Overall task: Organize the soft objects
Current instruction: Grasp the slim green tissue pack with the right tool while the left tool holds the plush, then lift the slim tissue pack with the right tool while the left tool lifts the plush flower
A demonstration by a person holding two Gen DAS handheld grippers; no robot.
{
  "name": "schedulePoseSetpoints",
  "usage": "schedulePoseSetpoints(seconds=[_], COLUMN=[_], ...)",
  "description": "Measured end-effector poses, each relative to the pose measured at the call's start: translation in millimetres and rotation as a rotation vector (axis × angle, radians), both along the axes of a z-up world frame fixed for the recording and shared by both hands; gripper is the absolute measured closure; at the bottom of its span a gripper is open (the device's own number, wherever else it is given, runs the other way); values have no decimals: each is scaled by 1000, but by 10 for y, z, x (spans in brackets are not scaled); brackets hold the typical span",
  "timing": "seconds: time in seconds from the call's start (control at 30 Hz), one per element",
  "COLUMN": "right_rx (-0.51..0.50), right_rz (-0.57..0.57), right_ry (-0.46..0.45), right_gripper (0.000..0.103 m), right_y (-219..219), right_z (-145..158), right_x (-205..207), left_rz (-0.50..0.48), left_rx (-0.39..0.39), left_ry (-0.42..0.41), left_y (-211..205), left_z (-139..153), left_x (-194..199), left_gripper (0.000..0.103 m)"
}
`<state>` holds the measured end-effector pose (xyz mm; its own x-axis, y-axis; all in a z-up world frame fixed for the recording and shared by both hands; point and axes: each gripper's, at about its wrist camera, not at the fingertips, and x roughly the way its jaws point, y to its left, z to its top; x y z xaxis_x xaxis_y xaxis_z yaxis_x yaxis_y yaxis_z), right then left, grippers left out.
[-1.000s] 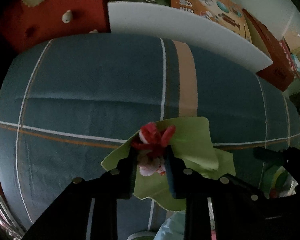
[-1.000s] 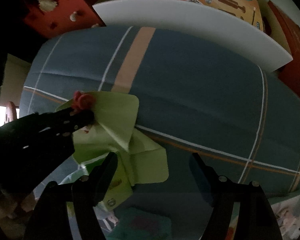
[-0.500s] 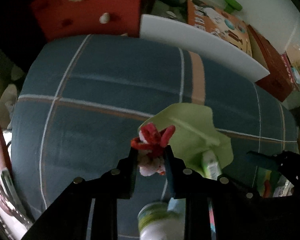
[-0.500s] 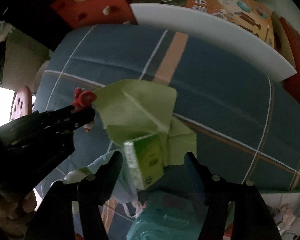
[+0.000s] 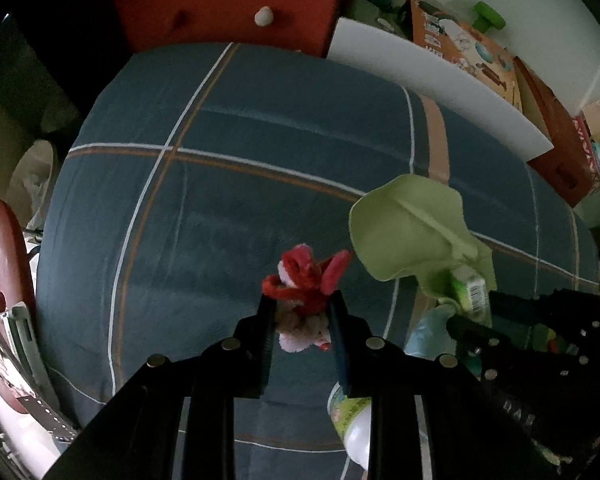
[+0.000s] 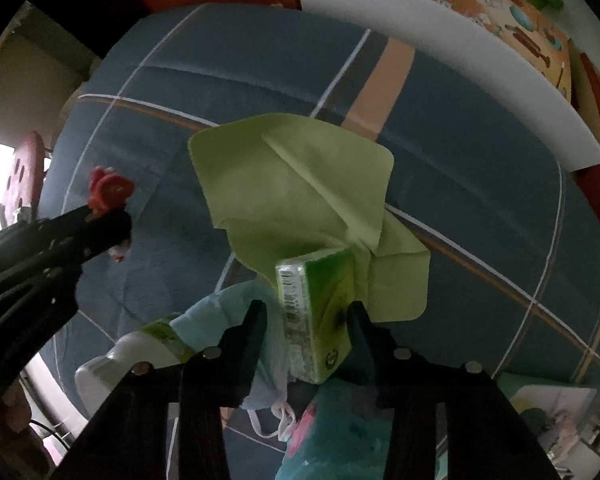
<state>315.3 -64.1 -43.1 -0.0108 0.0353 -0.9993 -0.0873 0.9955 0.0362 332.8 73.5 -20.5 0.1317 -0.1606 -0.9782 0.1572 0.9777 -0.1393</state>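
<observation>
My left gripper (image 5: pixel 302 312) has its jaws pinching the red and pink plush toy (image 5: pixel 306 280) above the blue checked bed (image 5: pixel 220 208). My right gripper (image 6: pixel 306 312) jaws are closing around the green tissue pack (image 6: pixel 320 312), which lies against the green cloth (image 6: pixel 296 184). I worry the closing jaws snag the cloth or squeeze the slick pack out sideways

A cloth (image 6: pixel 300 184) lies on the bedspread (image 6: pixel 480 208), a tissue pack (image 6: pixel 316 312) at its near edge between the right gripper (image 6: pixel 306 316) jaws. Left of the cloth, the left gripper (image 5: pixel 302 312) holds a plush toy (image 5: pixel 304 284) above the bedspread. A board (image 6: pixel 440 52) lies along the far edge, boxes (image 6: pixel 512 20) behind it.
</observation>
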Motion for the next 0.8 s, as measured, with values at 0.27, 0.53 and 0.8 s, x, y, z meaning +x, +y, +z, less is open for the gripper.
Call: schedulePoseSetpoints(seconds=[0.27,0.53,0.8], right_rx=[14,22,41], right_rz=[-29,-37,-45], right_ry=[5,-15,-44], right_gripper=[70,75,75], right_y=[-36,-176,-290], right_z=[-98,15,231], right_x=[4,-68,-148], left_rz=[5,1,8], left_rx=[-6,-6,-7], left_ry=[26,19,11], left_y=[-21,-46,-7], left_z=[-131,-93,-19], left_x=[13,109,61], left_gripper=[76,76,76])
